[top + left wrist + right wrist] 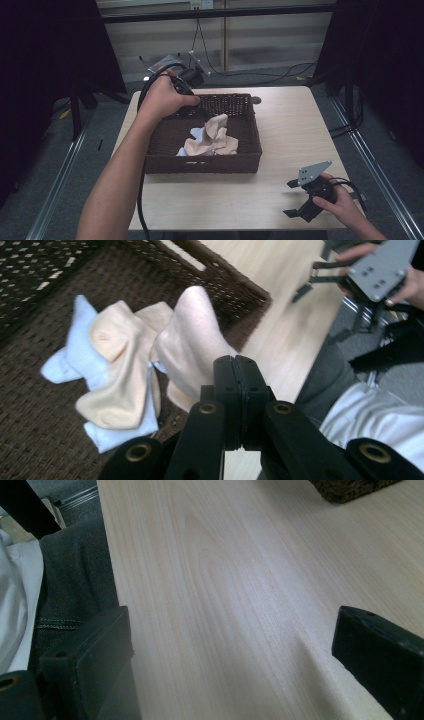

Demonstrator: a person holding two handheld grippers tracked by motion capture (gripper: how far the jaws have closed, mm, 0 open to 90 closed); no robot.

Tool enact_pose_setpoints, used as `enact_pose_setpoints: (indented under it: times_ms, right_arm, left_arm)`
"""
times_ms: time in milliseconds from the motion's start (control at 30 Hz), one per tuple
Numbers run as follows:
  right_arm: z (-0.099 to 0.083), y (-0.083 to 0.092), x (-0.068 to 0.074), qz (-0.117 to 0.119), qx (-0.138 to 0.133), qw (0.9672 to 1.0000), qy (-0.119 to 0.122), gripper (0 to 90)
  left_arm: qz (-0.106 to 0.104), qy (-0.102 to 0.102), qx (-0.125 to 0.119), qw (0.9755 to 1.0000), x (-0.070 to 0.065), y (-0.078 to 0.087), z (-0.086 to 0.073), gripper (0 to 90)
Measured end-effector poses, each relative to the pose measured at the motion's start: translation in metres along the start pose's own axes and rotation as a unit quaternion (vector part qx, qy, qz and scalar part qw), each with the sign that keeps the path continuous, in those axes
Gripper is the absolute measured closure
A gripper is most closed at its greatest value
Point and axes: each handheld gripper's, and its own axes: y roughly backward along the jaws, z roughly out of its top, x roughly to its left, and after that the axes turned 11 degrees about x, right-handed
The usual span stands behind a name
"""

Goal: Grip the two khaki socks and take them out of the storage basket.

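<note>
L gripper (235, 365): jaws clenched flat together on a pinch of the peach sock (192, 340). Pads meet with cloth nipped at the tips; the sock rises as a peak to the jaws, its lower end trailing down onto the pile. In the high view the L gripper (204, 114) sits over the far-left part of the basket, angled down into it, the hand (162, 97) wrapped round the grip. Judgement: a tip pinch on one fold suits lifting a single sock clear of the rest w/o dragging the others.

R gripper (300, 202): jaws released, spread wide, nothing between them. In the right gripper view both jaws stand well apart over bare wood. It rests near the table's near-right corner, well apart from the basket. Judgement: parked out of the way, ready to receive or assist.

Container: dark brown wicker basket (202, 162), rectangular, left of table centre, its near wall parallel to the near edge. Contents: the gripped sock (216, 129) stands up near the basket's middle; beneath it a second peach sock (117, 375), crumpled, lying across a pale blue sock (75, 352) that shows at the pile's edges. All three touch or overlap. No other items seen inside; the part of the basket floor by the near wall is hidden in the high view.

Table (290, 130): light wood; no socks on it.

Risk, as judged: lower end of the held sock touches the pile, may snag.
</note>
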Motion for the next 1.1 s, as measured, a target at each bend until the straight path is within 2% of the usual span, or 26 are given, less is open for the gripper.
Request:
enact_pose_setpoints:
  times_ms: [67, 233, 400, 633, 900, 1100]
  right_arm:
    - [0.000, 0.000, 0.000, 0.001, 0.001, 1.0000, -0.001, 2.8]
    - [0.000, 0.001, 0.000, 0.001, -0.001, 1.0000, -0.002, 2.8]
    - [0.000, 0.000, 0.000, 0.003, 0.001, 1.0000, -0.002, 2.8]
    - [0.000, -0.001, 0.000, 0.001, 0.000, 1.0000, 0.000, 2.8]
    - [0.000, 0.000, 0.000, 0.002, 0.001, 1.0000, -0.002, 2.8]
    - [0.000, 0.000, 0.001, 0.003, 0.003, 1.0000, -0.004, 2.8]
  left_arm:
    - [-0.004, -0.003, -0.002, 1.0000, -0.004, 0.000, 0.000, 89.3]
    - [-0.015, -0.028, -0.007, 0.9995, -0.015, -0.003, -0.003, 89.4]
    - [-0.026, -0.047, 0.000, 0.9986, -0.024, -0.007, -0.006, 89.3]
    - [-0.028, -0.068, -0.001, 0.9973, -0.036, -0.019, -0.008, 89.2]
    - [-0.037, -0.085, 0.001, 0.9957, -0.046, -0.039, -0.010, 89.1]
    - [-0.037, -0.094, 0.005, 0.9949, -0.052, -0.046, -0.009, 89.1]
